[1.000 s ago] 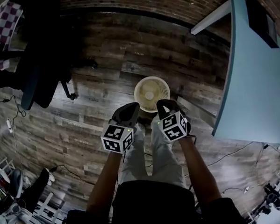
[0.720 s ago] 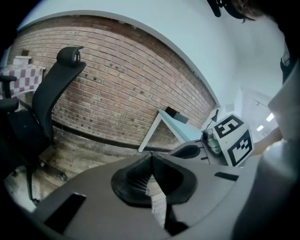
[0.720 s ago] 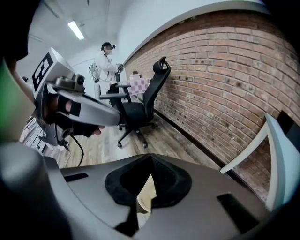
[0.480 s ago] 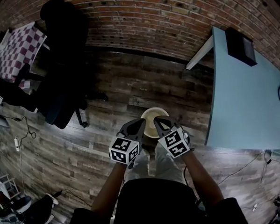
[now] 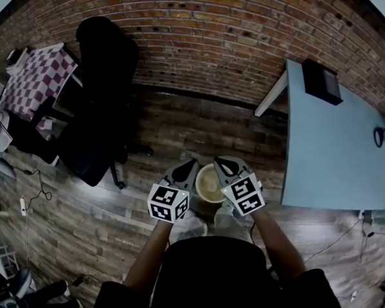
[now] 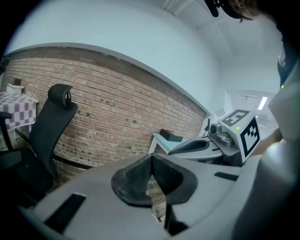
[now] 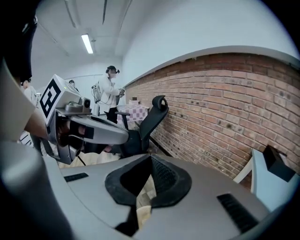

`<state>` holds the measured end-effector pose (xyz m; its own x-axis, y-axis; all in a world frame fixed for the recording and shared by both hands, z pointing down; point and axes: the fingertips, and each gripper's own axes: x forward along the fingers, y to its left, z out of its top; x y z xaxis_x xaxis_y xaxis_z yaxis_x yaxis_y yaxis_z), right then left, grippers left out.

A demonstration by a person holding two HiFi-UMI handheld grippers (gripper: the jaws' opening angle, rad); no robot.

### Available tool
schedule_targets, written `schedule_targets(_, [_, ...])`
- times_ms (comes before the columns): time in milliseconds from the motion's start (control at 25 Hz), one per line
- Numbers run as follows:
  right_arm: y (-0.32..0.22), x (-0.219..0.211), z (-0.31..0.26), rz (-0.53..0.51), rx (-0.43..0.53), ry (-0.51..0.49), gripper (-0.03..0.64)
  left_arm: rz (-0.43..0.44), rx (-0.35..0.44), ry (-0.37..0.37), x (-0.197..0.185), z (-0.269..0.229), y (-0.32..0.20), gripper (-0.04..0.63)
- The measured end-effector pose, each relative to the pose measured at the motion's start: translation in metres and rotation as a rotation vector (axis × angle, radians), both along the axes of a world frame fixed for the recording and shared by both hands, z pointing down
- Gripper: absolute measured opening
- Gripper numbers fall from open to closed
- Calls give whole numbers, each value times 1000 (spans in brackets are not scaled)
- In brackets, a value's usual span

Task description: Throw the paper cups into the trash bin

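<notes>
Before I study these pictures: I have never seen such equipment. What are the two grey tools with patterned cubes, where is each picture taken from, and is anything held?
There is no robot here. A person stands and holds a two-jaw gripper in each hand; the patterned cubes are parts of those grippers. The head view comes from a camera on the person's head, looking steeply down. In it the left gripper and the right gripper point forward over a round cream bin on the wooden floor. A blue table stands at the right and a black office chair at the left. Each gripper view comes from a camera on that gripper, looking along its jaws. Both pairs of jaws are closed on nothing. I see no paper cup.
</notes>
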<state>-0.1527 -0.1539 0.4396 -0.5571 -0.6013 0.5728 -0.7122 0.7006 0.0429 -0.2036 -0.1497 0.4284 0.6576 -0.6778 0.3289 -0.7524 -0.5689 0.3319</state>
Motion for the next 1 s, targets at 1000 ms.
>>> schedule_targets(1000, [4,-41,-99,-58,207,-107,5,-140,196,63,-61,-83,-13,5])
